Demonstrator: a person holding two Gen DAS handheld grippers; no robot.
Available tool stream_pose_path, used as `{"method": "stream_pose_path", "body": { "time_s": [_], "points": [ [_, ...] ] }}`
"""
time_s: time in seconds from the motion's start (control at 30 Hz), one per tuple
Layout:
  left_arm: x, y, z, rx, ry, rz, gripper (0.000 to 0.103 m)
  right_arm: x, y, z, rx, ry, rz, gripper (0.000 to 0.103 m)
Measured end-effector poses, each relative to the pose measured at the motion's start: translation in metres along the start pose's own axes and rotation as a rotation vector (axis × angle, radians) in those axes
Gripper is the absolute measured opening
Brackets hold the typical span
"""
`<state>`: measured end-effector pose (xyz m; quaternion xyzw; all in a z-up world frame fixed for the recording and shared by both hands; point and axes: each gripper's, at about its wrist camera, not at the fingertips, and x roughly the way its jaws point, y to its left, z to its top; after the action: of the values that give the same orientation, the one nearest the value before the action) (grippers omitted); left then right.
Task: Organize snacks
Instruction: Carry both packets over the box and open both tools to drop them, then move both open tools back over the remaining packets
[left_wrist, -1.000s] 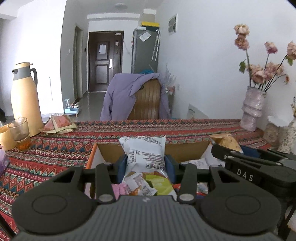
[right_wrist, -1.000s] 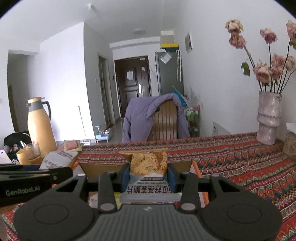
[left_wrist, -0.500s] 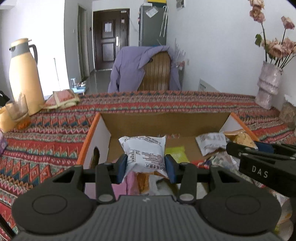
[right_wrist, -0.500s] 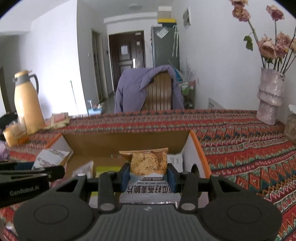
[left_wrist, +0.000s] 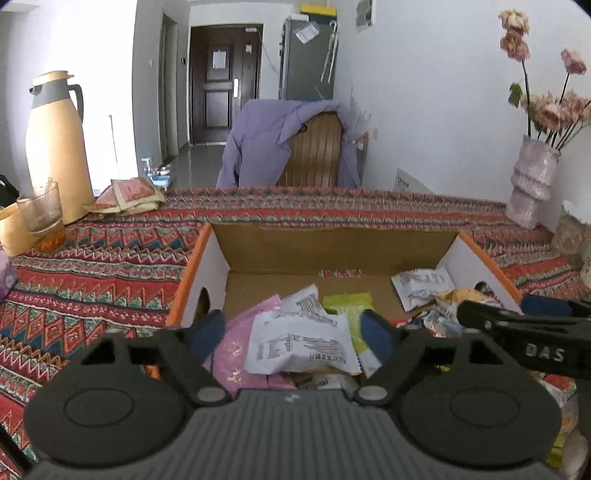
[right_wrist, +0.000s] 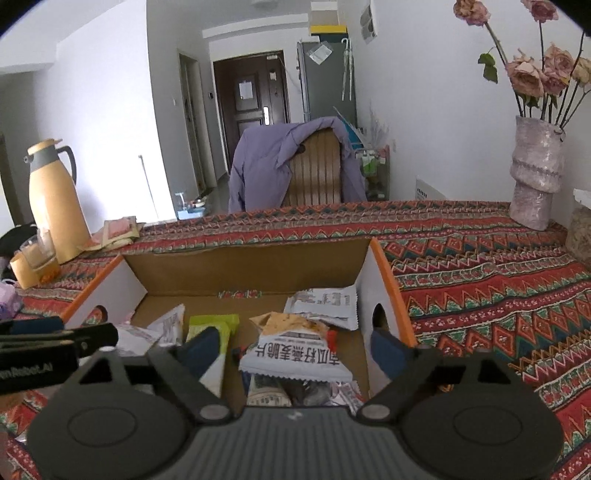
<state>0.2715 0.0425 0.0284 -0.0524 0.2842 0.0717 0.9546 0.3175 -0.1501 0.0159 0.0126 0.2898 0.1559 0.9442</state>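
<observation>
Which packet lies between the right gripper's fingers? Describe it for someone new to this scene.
Find the cardboard box on the patterned tablecloth. Near its right wall lies a white packet with an orange cracker picture and big dark characters; neighbours lack that picture.

1. "DAS" — white letters on the black arm of the right claw (left_wrist: 546, 325), at three o'clock in the left wrist view.
2. "nRobot.AI" — partly cut off, on the left claw (right_wrist: 44, 343), at nine o'clock in the right wrist view.
3. Large dark Chinese characters, upside down, on the white snack packet (right_wrist: 295, 356); smaller print unreadable.
</observation>
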Motion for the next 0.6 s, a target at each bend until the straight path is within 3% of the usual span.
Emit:
{"method": "stream_pose_path", "body": {
  "time_s": [0.07,0.6],
  "points": [
    [-0.006,0.002,0.001,-0.014,-0.015,0.005,0.103,-0.007,-0.002,-0.001,0.004,-0.018,0.000,0.101],
    [-0.057,0.007,-0.012,-0.035,-0.084,-0.022,0.103,-0.066,-0.009,-0.016,-0.043,-0.098,0.034,0.103]
  ]
}}
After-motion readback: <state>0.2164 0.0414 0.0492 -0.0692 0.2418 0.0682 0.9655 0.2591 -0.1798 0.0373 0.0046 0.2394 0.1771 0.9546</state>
